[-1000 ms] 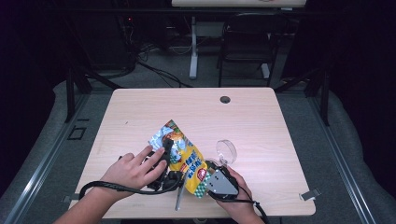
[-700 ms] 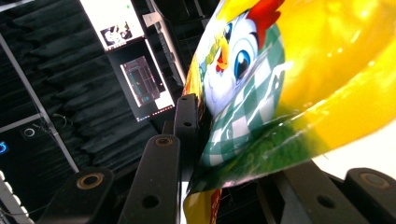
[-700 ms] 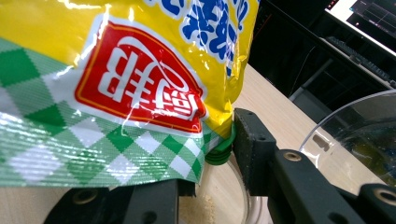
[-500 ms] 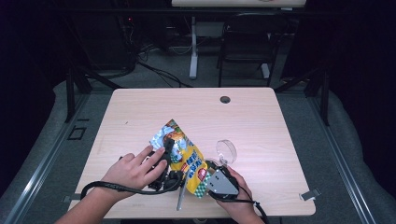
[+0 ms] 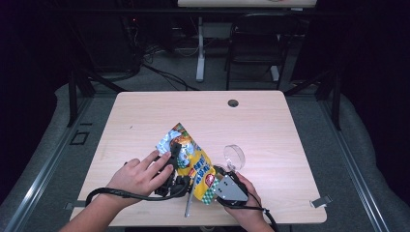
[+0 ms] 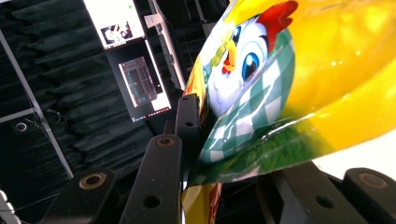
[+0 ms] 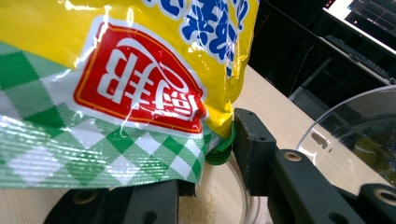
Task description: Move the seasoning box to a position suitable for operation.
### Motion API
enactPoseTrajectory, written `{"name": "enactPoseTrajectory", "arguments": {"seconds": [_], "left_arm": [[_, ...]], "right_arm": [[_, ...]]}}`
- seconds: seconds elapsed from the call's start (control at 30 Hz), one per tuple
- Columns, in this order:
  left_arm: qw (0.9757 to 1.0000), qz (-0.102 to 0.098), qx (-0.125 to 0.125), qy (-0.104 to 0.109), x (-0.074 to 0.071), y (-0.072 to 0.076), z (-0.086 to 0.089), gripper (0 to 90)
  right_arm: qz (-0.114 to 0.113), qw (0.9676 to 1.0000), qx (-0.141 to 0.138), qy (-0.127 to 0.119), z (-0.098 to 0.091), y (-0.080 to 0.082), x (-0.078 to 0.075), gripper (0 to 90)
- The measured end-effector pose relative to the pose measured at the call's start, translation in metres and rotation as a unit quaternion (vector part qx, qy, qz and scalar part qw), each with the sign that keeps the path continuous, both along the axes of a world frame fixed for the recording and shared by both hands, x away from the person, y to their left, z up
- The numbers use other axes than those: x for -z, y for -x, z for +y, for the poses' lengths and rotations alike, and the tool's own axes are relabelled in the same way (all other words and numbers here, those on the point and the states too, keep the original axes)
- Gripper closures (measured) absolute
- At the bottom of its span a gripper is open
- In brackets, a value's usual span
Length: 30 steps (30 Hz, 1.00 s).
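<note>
Jaws of both grippers clamp the glossy yellow foil snack bag [image 5: 193,162] at the near middle of the pale wooden desk [image 5: 270,121], left gripper [image 5: 175,164] high, right gripper [image 5: 217,180] low. Left gripper view: a cartoon chicken, green-white checks. Right gripper view: a red badge with white characters, blue characters, a clear plastic bowl [image 7: 355,135].

Bag [image 5: 191,162] left of bowl [image 5: 234,155]

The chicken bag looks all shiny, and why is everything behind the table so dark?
In the left gripper view, white glare streaks the yellow chicken bag, and the near black claw is soft and out of focus. In the right gripper view the bag's foil glints too. In the high view, light falls on the table while the room beyond stays dim.
</note>
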<state>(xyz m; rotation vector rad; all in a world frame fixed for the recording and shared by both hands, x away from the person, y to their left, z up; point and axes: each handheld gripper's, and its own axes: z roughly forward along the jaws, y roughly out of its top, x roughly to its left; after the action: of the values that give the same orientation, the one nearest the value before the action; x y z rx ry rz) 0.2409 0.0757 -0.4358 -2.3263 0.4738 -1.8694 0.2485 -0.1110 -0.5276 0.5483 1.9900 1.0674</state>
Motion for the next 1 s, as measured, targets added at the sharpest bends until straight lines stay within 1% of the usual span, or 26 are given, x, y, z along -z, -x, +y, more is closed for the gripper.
{"name": "enactPoseTrajectory", "arguments": {"seconds": [0.07,0.13,0.2,0.27,0.43,0.47,0.5,0.57,0.63,0.7,0.93,1.0], "left_arm": [[1.0000,-0.002,0.002,0.000,-0.0007,0.0002,-0.0006,76.4],[1.0000,-0.006,0.005,0.004,-0.0008,0.0005,-0.0007,76.4],[1.0000,-0.004,0.005,0.002,-0.0021,0.0012,-0.0015,76.4],[1.0000,-0.001,0.004,0.007,-0.0017,0.0012,-0.0014,76.4],[1.0000,0.003,0.003,0.005,-0.0025,0.0012,-0.0019,76.5],[1.0000,-0.003,0.007,0.004,-0.0026,0.0014,-0.0019,77.0],[1.0000,-0.004,0.008,0.003,-0.0028,0.0013,-0.0020,77.0],[1.0000,0.003,0.003,0.003,-0.0033,0.0015,-0.0019,77.1],[1.0000,0.003,0.002,0.001,-0.0038,0.0016,-0.0019,77.2],[1.0000,0.004,0.003,0.006,-0.0034,0.0014,-0.0015,77.3],[1.0000,0.005,0.004,0.003,-0.0038,0.0017,-0.0017,78.0],[1.0000,0.004,0.005,0.005,-0.0037,0.0018,-0.0017,78.0]], "right_arm": [[0.000,1.0000,0.000,-0.001,0.0003,0.0000,0.0003,70.6],[0.003,1.0000,-0.002,0.000,0.0009,0.0002,0.0007,70.5],[0.004,1.0000,-0.003,0.000,0.0012,0.0003,0.0010,70.5],[0.004,1.0000,-0.003,0.000,0.0013,0.0004,0.0011,70.5],[0.006,1.0000,-0.004,-0.003,0.0013,0.0001,0.0012,70.5],[0.007,1.0000,-0.004,-0.003,0.0014,0.0002,0.0013,70.5],[0.006,1.0000,-0.004,-0.003,0.0014,0.0002,0.0014,70.5],[0.007,1.0000,-0.004,-0.004,0.0016,0.0003,0.0014,70.5],[0.008,0.9999,-0.005,-0.006,0.0017,0.0003,0.0013,70.5],[0.010,0.9999,-0.005,-0.008,0.0016,0.0003,0.0010,70.5],[0.011,0.9999,-0.005,-0.008,0.0020,0.0005,0.0015,70.4],[0.011,0.9999,-0.006,-0.009,0.0018,0.0003,0.0014,70.5]]}}
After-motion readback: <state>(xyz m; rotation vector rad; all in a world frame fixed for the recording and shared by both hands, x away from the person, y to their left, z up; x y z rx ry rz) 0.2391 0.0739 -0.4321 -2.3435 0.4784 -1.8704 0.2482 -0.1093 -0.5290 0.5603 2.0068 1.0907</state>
